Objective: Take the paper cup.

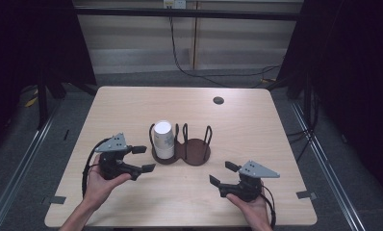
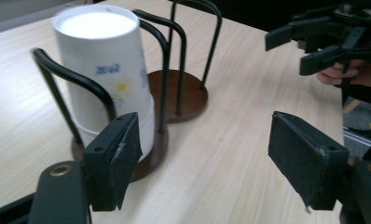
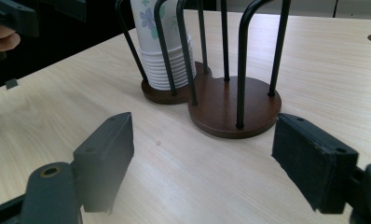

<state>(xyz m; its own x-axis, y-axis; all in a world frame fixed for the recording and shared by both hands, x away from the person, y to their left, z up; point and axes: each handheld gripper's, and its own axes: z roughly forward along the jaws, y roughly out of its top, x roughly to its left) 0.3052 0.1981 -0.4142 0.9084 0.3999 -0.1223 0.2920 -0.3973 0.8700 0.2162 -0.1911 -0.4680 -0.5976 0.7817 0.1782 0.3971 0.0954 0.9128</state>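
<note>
Both grippers (image 1: 142, 159) (image 1: 221, 174) gape; right gripper view reveals perhaps ten stacked cups (image 3: 165, 60).

A light wooden desk (image 1: 132, 103) with a round cable hole (image 1: 218, 100) stands on grey carpet (image 1: 319, 159). Black curtains (image 1: 358, 72) flank a pale panelled wall (image 1: 132, 33); cables (image 1: 180, 62) trail down.

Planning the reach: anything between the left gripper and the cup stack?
Only bare table and the holder's black wire loop around the cup stack. The left gripper is open, as the left gripper view shows.
</note>
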